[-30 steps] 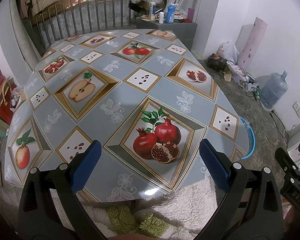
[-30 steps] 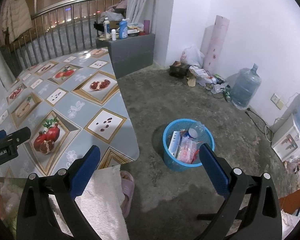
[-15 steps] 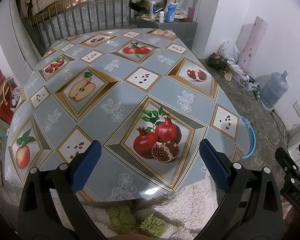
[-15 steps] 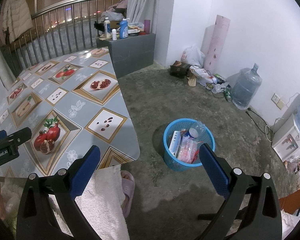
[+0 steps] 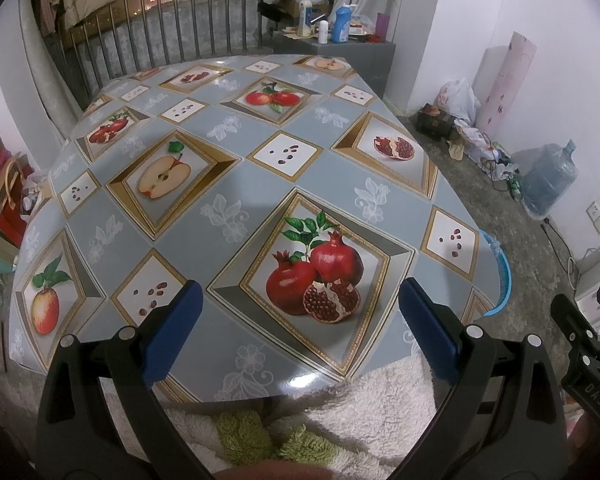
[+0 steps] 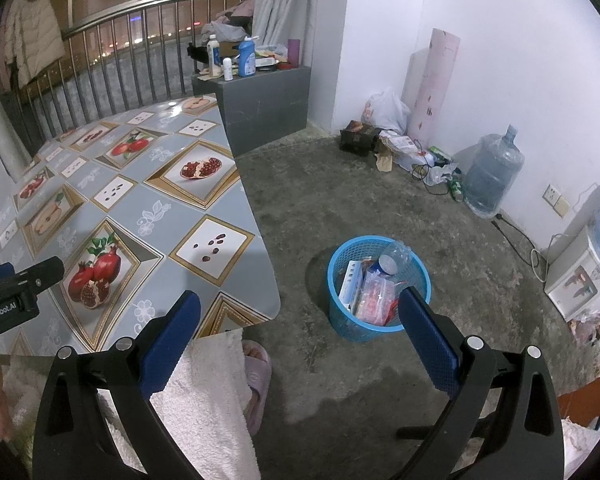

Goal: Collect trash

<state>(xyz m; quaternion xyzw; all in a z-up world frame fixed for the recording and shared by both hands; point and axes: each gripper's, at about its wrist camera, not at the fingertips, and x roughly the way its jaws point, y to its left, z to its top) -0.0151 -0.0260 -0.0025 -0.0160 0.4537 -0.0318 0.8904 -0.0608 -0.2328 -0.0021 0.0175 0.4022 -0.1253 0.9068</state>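
A blue plastic basket point(image 6: 342, 316) stands on the concrete floor beside the table. It holds a clear plastic bottle point(image 6: 396, 258), a white box and plastic wrappers. Its rim shows past the table's right edge in the left wrist view point(image 5: 500, 276). My left gripper point(image 5: 300, 328) is open and empty above the near edge of the fruit-print tablecloth point(image 5: 236, 184). My right gripper point(image 6: 300, 336) is open and empty above the floor, near the basket. No loose trash shows on the table.
A grey cabinet point(image 6: 268, 100) with bottles stands behind the table. A water jug point(image 6: 492, 172), bags, boxes and a pink roll point(image 6: 432, 84) line the right wall. A metal railing point(image 5: 160, 36) runs behind. A slipper point(image 6: 256, 376) and white fleece lie at the near edge.
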